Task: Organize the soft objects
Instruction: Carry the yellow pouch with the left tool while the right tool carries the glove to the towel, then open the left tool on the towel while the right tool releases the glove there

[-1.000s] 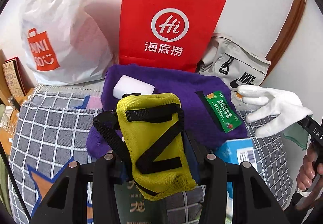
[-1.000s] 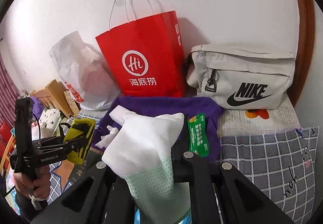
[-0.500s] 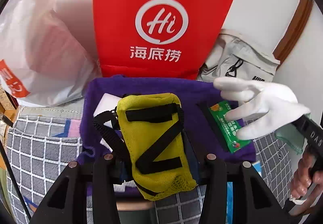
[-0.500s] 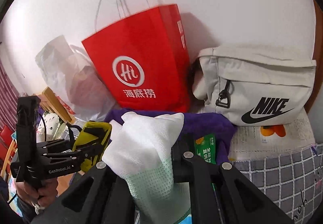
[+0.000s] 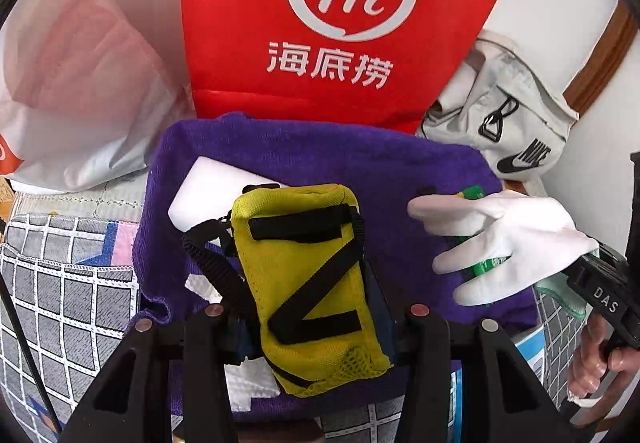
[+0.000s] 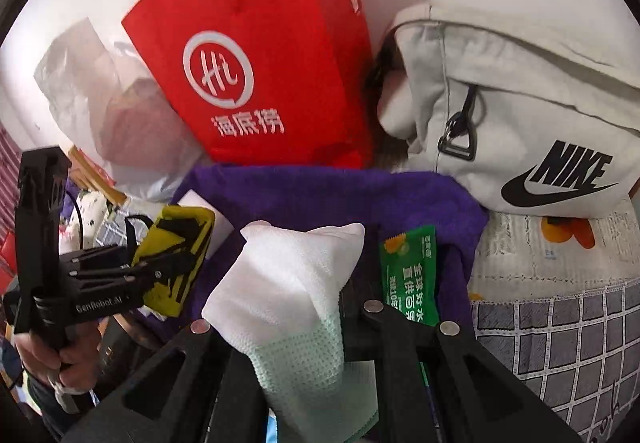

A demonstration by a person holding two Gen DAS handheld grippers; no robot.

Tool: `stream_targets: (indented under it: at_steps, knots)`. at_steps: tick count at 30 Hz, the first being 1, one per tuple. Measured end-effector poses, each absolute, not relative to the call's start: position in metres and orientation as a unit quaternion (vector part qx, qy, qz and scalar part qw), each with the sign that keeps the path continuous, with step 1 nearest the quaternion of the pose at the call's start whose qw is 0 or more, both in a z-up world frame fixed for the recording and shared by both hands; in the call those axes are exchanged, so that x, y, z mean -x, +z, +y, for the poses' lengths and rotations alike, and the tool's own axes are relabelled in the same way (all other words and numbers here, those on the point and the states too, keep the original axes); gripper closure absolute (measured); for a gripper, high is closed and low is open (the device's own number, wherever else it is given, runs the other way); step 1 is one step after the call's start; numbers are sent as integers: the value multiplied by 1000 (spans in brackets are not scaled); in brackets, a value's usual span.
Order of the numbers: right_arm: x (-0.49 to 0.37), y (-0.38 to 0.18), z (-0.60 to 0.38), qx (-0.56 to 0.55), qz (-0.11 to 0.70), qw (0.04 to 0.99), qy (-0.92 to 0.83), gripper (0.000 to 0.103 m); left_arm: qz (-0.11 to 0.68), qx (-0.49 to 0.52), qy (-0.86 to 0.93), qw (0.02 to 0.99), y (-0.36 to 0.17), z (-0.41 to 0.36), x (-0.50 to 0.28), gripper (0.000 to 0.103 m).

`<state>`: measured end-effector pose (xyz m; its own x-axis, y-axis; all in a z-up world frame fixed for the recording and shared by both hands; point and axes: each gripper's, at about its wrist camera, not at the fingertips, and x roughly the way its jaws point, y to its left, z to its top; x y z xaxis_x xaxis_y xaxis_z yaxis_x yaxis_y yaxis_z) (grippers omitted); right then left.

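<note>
Green packet (image 5: 476,195) mostly hidden behind white glove (image 5: 508,239).

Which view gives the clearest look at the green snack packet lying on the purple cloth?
The right wrist view: the green snack packet lies flat on the purple cloth, its printed face mostly readable beside the right gripper. In the left wrist view the white glove covers most of the packet, leaving only slivers of green.

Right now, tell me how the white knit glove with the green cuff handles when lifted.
The white knit glove likely flops: pinched at the cuff by the right gripper, its fingers splay unsupported. Probably light, since a narrow pinch holds it. The knit weave should resist slipping.
</note>
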<state>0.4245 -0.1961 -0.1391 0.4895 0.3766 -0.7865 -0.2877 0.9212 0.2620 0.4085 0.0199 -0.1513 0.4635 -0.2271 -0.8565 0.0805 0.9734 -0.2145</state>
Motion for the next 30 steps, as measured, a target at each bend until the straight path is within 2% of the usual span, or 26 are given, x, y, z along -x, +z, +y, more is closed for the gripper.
stream_targets:
  at_steps: [8,18,21,23,28,30]
  knots:
    - [-427,-161,-177,-27,505,832,227,94,523,49,-88,847,-156,19,-410,55]
    - [-434,-170,-177,-31,506,837,206,91,537,67,-90,836,-169,17,-416,52]
    - [-435,-171,-177,-29,506,838,202,77,538,65,-87,836,-170,16,-416,50]
    - [-437,-171,-179,-28,503,842,192,59,539,67,-86,835,-171,15,-417,50]
    - [-439,-168,-192,-35,500,848,175,54,537,75,-88,835,-171,17,-419,49]
    - [-440,-167,-196,-34,502,848,169,48,537,79,-89,835,-170,18,-419,46]
